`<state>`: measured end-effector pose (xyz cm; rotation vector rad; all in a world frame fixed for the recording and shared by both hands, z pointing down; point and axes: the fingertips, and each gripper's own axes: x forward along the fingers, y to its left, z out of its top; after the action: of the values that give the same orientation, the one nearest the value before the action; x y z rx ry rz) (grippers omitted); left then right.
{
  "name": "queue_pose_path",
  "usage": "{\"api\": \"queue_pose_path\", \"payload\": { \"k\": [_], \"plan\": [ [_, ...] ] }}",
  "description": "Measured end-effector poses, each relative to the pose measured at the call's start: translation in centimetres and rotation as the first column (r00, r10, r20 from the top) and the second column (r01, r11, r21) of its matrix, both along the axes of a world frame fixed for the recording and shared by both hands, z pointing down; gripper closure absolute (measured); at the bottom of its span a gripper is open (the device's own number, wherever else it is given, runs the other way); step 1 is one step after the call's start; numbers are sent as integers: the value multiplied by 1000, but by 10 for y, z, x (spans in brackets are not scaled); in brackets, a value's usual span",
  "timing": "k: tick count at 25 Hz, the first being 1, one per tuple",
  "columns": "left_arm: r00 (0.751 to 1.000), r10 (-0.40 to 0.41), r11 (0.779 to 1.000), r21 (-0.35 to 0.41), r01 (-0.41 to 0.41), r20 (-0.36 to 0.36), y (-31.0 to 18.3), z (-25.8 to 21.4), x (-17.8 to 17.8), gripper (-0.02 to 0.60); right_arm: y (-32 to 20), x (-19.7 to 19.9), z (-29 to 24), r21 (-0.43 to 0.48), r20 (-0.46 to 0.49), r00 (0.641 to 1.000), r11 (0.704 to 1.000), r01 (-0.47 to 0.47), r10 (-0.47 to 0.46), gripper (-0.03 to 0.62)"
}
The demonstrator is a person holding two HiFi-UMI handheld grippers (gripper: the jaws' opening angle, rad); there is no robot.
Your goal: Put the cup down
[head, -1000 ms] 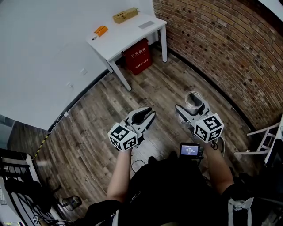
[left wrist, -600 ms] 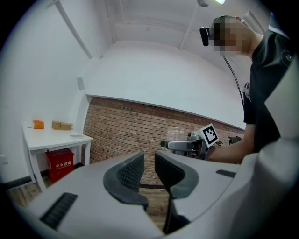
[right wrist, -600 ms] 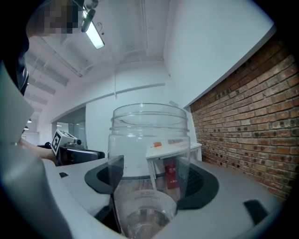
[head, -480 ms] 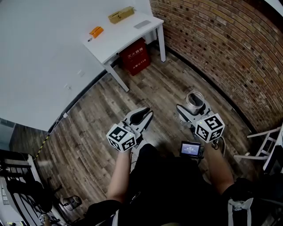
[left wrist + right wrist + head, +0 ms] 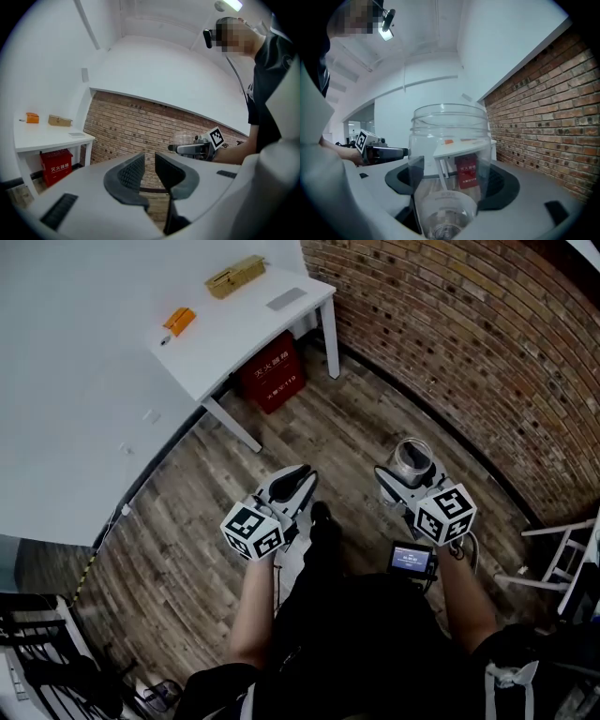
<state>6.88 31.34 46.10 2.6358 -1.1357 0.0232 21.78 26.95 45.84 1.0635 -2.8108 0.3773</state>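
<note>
While the clear cup (image 5: pixel 411 457) sits clamped in the right tool (image 5: pixel 407 472), carried above the wooden floor (image 5: pixel 347 423) and well apart from the white tabletop (image 5: pixel 234 320), nothing is set down yet; the left tool (image 5: pixel 294 480) hangs empty, jaws slightly apart.

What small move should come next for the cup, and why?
Probably carry the cup toward the white table: the right gripper holds it upright between its fingers above the wooden floor, and the table stands well ahead, likely out of reach.
</note>
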Motion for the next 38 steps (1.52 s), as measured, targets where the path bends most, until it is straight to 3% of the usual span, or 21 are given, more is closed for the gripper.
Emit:
{"api": "queue_pose_path", "payload": {
  "k": [9, 15, 27, 32, 38],
  "plan": [
    [999, 49, 999, -2, -49, 10, -159, -8, -90, 505, -159, -88, -21, 10, -19, 998, 998, -58, 58, 233],
    [998, 59, 998, -18, -59, 1, -225, -4, -136, 506, -220, -137, -19, -2, -39, 998, 999, -46, 46, 233],
    [999, 54, 998, -42, -54, 4, -330, 11, -161, 506, -337, -175, -3, -26, -31, 999, 1000, -7, 6, 233],
    [999, 39, 998, -48, -38, 12, -394, 19, -167, 506, -416, -192, 7, -33, -11, 999, 999, 37, -38, 233],
    [1000, -17, 998, -57, 16, -7, -504, 16, -168, 506, -529, -204, 1, -33, -4, 995, 994, 104, -104, 233]
  ]
}}
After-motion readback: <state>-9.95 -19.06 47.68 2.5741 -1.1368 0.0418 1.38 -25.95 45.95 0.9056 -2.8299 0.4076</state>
